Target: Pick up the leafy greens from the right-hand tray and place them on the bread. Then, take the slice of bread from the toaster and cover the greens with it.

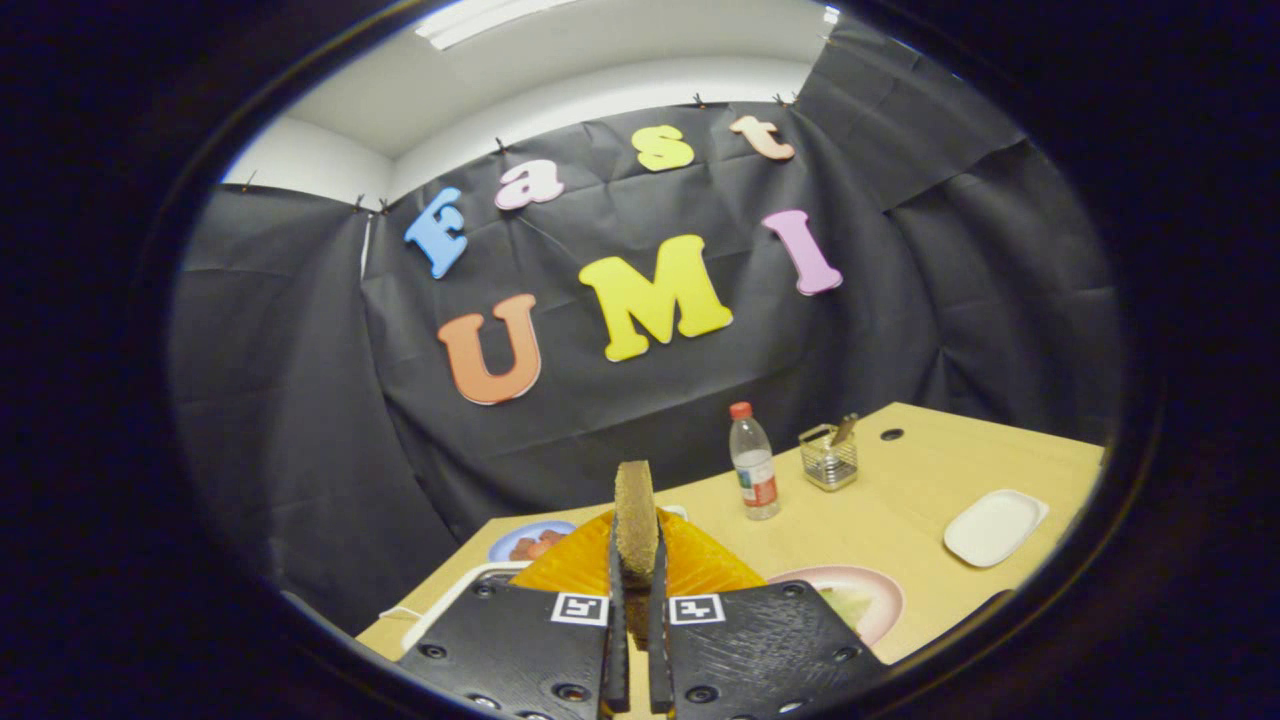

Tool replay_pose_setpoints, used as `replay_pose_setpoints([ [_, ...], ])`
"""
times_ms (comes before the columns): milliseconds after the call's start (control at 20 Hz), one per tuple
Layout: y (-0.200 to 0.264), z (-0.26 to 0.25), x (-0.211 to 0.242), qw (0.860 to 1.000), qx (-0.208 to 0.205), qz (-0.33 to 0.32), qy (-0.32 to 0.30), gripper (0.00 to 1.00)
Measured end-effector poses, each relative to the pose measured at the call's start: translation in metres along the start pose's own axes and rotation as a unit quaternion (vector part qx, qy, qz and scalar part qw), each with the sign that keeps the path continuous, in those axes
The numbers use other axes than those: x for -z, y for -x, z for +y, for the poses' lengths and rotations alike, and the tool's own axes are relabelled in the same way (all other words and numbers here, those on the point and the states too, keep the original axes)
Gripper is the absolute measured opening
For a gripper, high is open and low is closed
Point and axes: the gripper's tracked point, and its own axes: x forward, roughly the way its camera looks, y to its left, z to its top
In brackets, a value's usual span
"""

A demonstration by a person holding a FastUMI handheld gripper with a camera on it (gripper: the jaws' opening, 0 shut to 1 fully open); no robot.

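Grip: your gripper [636,590] was clamped on the bread [634,520], both fingers [613,640] pressing its flat faces, so the slice stood on edge between them.
Bread: it rose upright out of the fingertips, crust edge toward the camera; pinching the faces looks like the way to stop a thin slice from flopping.
Height: you held it up off the table [900,520], above an orange thing [700,565] just ahead of the fingers; whether that was the toaster I could not tell.
Greens: a pink plate [880,600] sat just right of the fingers with something pale green on it, likely the greens on the lower slice, though the finger hid most of it.
Stage: by my reading you were on the second half, carrying the cover slice toward that plate.
Next: you would have needed to swing right and tip the slice flat before letting go.
Bystanders: a bottle [753,462] and wire basket [828,458] stood beyond, a white tray [995,527] well off right, a blue plate [530,542] to the left.
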Motion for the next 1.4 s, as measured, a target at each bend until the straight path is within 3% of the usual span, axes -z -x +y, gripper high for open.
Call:
replay_pose_setpoints([
  [200, -0.017, -0.047, 0.035, 0.999, 0.032, 0.024, -0.019, 0.07],
  [550, -0.027, -0.071, 0.080, 0.995, 0.027, 0.065, -0.077, 0.07],
  [800, -0.032, -0.097, 0.098, 0.993, 0.036, 0.084, -0.071, 0.08],
  [1150, -0.028, -0.135, 0.119, 0.990, 0.059, 0.120, -0.050, 0.34],
  [1400, -0.020, -0.157, 0.118, 0.989, 0.078, 0.124, -0.034, 0.69],
])
